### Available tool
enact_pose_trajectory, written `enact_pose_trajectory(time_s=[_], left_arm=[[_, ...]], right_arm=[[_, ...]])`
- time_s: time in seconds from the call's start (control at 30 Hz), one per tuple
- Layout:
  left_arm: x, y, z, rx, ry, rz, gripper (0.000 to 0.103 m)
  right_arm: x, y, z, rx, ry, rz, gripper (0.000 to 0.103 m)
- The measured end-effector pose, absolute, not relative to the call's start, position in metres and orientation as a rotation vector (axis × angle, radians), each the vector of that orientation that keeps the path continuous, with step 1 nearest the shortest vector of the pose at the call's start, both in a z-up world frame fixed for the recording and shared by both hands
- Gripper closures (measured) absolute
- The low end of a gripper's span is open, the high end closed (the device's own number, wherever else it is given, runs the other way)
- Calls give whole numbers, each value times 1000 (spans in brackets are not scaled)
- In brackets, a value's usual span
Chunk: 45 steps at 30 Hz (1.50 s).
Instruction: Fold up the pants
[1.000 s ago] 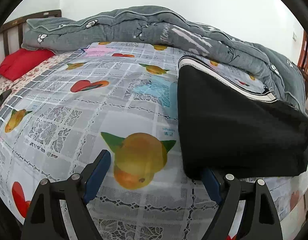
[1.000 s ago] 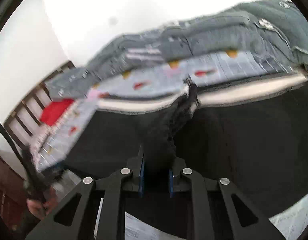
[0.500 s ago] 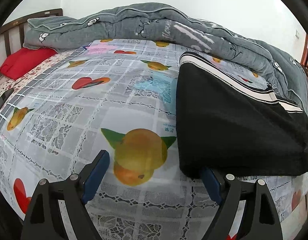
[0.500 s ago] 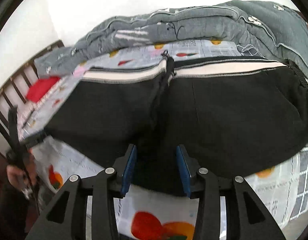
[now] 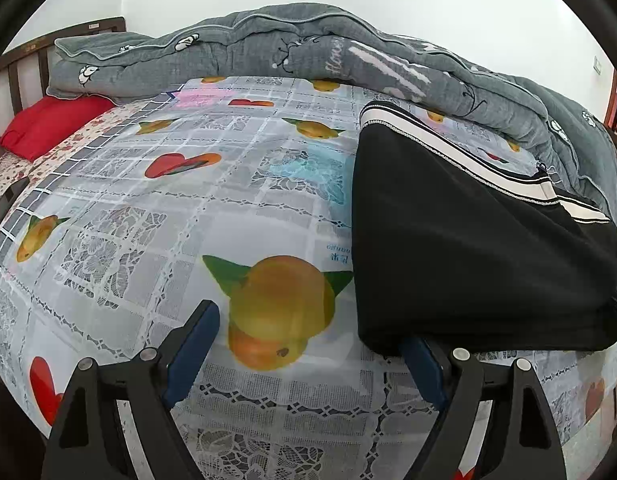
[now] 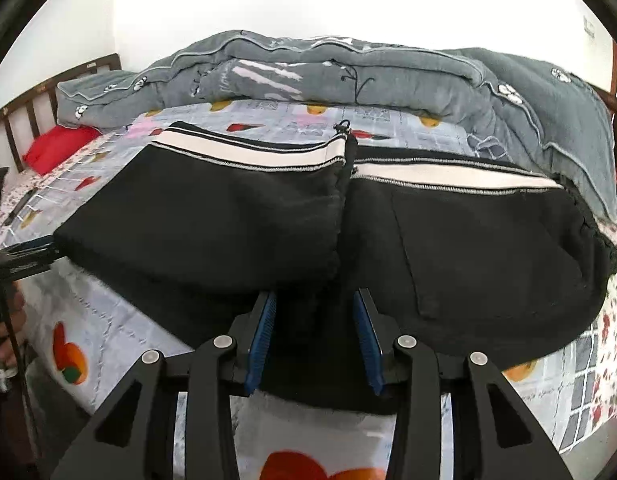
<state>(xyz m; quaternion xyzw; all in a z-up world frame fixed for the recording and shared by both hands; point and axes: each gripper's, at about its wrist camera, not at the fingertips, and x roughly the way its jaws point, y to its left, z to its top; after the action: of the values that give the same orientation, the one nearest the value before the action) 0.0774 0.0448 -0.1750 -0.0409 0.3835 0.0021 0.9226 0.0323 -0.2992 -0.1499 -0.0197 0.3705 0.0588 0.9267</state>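
Black pants (image 6: 388,240) lie folded across the bed (image 5: 188,220), long axis sideways – right gripper (image 6: 314,336), nearer, half-open around the near edge; left gripper (image 5: 308,344) wide open, empty, beside their corner.

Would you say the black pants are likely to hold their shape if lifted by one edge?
Probably not: the black pants lie soft and creased on the bedsheet, so they would likely droop. The layered fold looks thick, so perhaps fairly heavy. The knit surface seems unlikely to slip.

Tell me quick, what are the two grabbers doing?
Left gripper: open, holding nothing, beside the black pants.
Right gripper: open, pads off the pants lying between them.
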Motion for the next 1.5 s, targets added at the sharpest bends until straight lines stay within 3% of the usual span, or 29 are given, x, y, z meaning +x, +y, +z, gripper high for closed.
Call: enact_pose_trajectory(time_s=[0.2,0.27,0.3,0.33,0.47,0.57,0.67,0.77,0.83,0.93,1.23,1.3,1.37,1.5], left_arm=[[77,45,-174,-83,788,9,16],[77,46,-173,-86,793,9,16],[77,47,-173,-85,796,10,16],[77,47,-173,-84,800,9,16],[77,48,-174,-74,799,-2,14],[77,47,-174,-73,793,-8,11],[75,42,-175,-57,787,1,10],[70,44,-173,-60,795,-23,10],[63,48,-170,-68,806,-47,11],[49,54,-168,-60,813,-59,12],[75,35,-128,-84,732,-115,13],[87,28,-135,-98,759,-108,13],[95,22,-152,-99,813,-107,13],[95,15,-171,-64,839,-106,11]], right_arm=[[43,-282,-161,-56,770,114,62],[55,-272,-169,-73,810,119,69],[57,-268,-169,-87,791,105,82],[56,-267,-166,-103,771,106,87],[39,-293,-129,12,646,175,90],[41,-306,-130,42,683,133,90],[52,-310,-159,41,784,122,89],[41,-305,-149,-23,743,123,84],[34,-311,-139,-30,727,118,71],[19,-330,-123,-19,686,92,67],[45,-335,-111,148,658,146,67],[58,-327,-138,125,745,99,67],[63,-326,-167,165,814,108,60],[53,-330,-159,180,773,138,60]])
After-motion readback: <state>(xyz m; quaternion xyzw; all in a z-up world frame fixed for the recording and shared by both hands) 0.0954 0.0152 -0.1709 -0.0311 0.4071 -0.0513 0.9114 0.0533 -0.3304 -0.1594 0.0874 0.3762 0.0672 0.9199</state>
